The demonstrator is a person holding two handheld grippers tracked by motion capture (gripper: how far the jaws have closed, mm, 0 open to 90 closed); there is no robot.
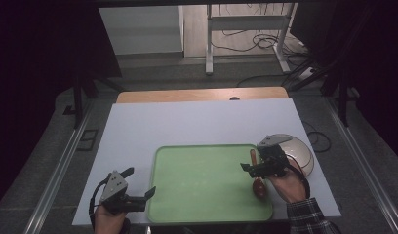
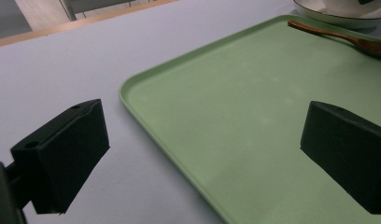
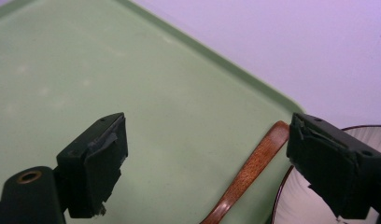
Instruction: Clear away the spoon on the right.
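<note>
So there's one green tray (image 1: pixel 207 185) sitting on the white table (image 1: pixel 187 122), taking up the near middle, plus one wooden spoon (image 1: pixel 257 181) and one white bowl (image 1: pixel 298 148), and two grippers are working over it all. The spoon is lying inside the tray along its right edge, at about 3 o'clock from the tray's middle, with its handle pointing to 12 o'clock and its round end toward 6. The bowl is sitting on the table just beside the tray's right edge, around 2 o'clock from the tray's middle. The right gripper (image 1: pixel 249 168) is hovering right over the spoon, and its jaws are standing wide apart with nothing clamped; in the right gripper view the spoon handle (image 3: pixel 251 168) is lying loose on the tray between the two pads, closer to the right-hand one, with no pad pressing on it. The left gripper (image 1: pixel 149 195) is hanging at the tray's near left corner, about 8 o'clock from the tray's middle, and it's gaping open too. In the left gripper view one jaw is sitting over bare table and the other over the tray (image 2: pixel 254 116), holding nothing, with the spoon (image 2: pixel 340 37) and bowl (image 2: pixel 338 14) way off at the far side.
</note>
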